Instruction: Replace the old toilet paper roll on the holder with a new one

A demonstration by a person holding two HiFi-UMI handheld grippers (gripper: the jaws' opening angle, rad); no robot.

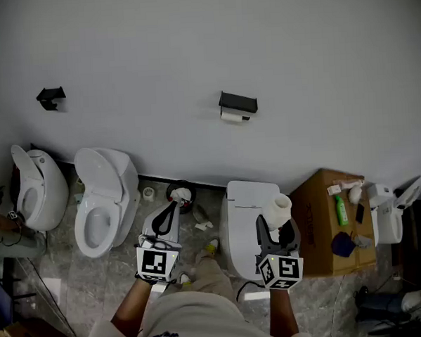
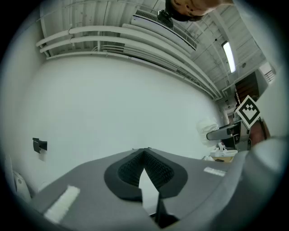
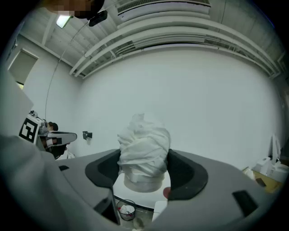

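Head view: two grippers sit low in the frame, one in each hand. The left gripper (image 1: 174,207), at 7 o'clock, has its fingers pinched together on nothing. The right gripper (image 1: 277,229), at 5 o'clock, clamps one toilet paper roll (image 1: 277,209), which stands upright between its pads. Two black holders hang on the wall (image 1: 155,47). The centre holder (image 1: 237,101), at 12 o'clock from the grippers, carries one white mounted roll (image 1: 232,116) under its cover. The side holder (image 1: 50,97) is at 10 o'clock. Three toilets line the wall's foot: two open toilets (image 1: 106,198) at 8 o'clock and one closed toilet (image 1: 244,212) just beside the right gripper. One bin (image 1: 180,195) stands between them. One cardboard box (image 1: 319,222) at 4 o'clock bears one green bottle (image 1: 341,210).

Left gripper view: the left gripper (image 2: 144,152) shows its two pads meeting tip to tip with nothing between them. One holder (image 2: 39,144) is at 9 o'clock. The right gripper (image 2: 226,132) and its roll (image 2: 207,126) are at 3 o'clock.

Right gripper view: the right gripper (image 3: 144,158) presses both pads on the one roll (image 3: 144,142), at centre. One holder (image 3: 87,135) and the left gripper (image 3: 58,135) are at 9 o'clock, and the bin (image 3: 126,210) is at 6 o'clock
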